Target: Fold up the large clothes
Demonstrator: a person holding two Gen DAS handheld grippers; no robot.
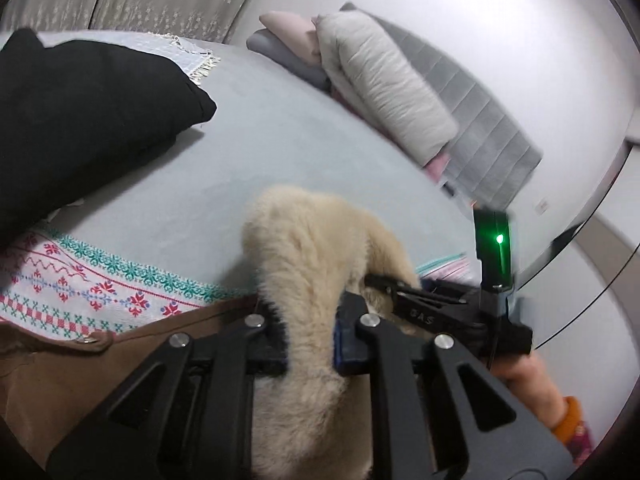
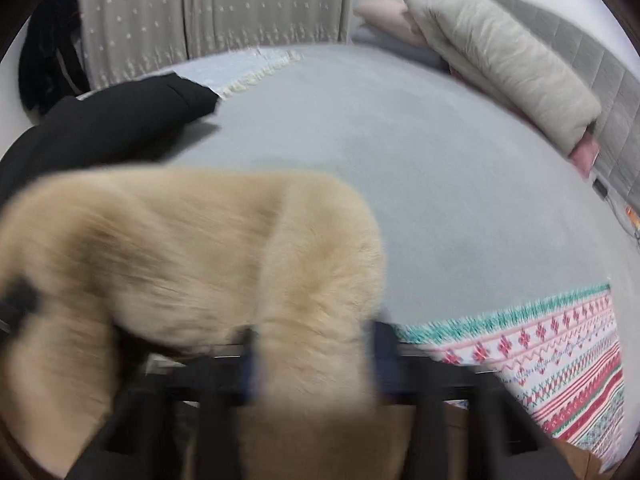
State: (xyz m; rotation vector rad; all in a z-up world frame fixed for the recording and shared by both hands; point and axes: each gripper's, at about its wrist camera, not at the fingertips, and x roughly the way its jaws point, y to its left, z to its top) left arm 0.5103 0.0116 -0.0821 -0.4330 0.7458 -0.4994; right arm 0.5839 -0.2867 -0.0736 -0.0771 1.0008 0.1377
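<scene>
A brown coat (image 1: 80,380) with a thick cream fur trim (image 1: 304,248) lies at the near edge of the bed. My left gripper (image 1: 310,332) is shut on a fold of that fur, which stands up between its fingers. Just to the right, my right gripper (image 1: 384,284) also bites into the fur, with a hand in an orange cuff (image 1: 568,420) behind it. The right wrist view is blurred. There the fur trim (image 2: 180,248) fills the lower left, and my right gripper (image 2: 316,356) is shut on a ridge of it.
The bed has a pale grey sheet (image 1: 300,140). A black garment (image 1: 80,112) lies at the left. A cloth with a red and green pattern (image 1: 80,292) sits under the coat. A rolled quilt and pillows (image 1: 392,92) lean on the grey headboard (image 1: 492,132). Curtains (image 2: 240,4) hang behind.
</scene>
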